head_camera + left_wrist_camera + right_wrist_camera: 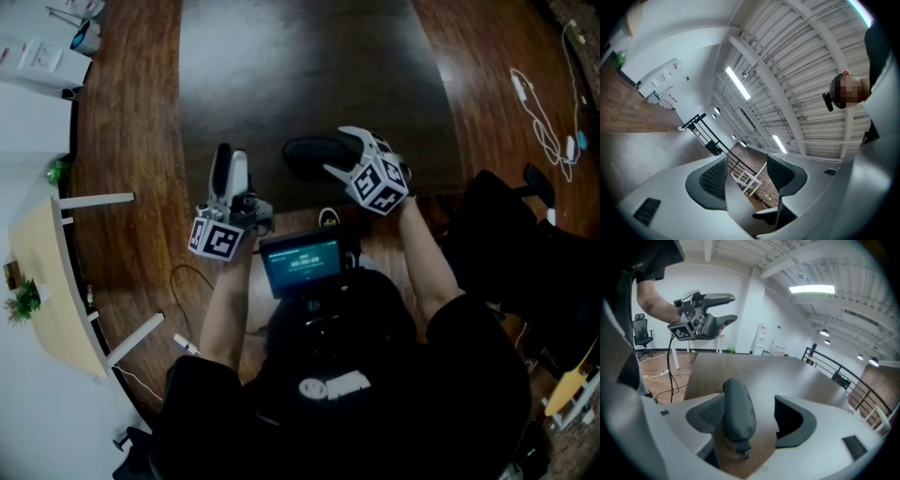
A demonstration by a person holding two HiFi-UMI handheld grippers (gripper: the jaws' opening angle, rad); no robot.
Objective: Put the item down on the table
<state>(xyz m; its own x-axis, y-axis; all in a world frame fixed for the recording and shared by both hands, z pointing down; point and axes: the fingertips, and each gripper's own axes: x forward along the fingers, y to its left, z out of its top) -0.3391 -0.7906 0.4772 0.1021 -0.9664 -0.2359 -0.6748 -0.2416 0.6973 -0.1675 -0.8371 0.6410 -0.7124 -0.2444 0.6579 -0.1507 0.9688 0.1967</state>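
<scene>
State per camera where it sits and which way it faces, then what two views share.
Head view: on the person's head, facing steeply down at the dark brown wooden table; shows both forearms, left gripper, right gripper.
Left gripper view: on the left gripper, facing up at the white beamed ceiling; shows its open, empty jaws.
Right gripper view: on the right gripper, facing across the table; dark grey soft pouch between its open jaws.
Shared: head and right gripper views both show pouch, table, left gripper.
</scene>
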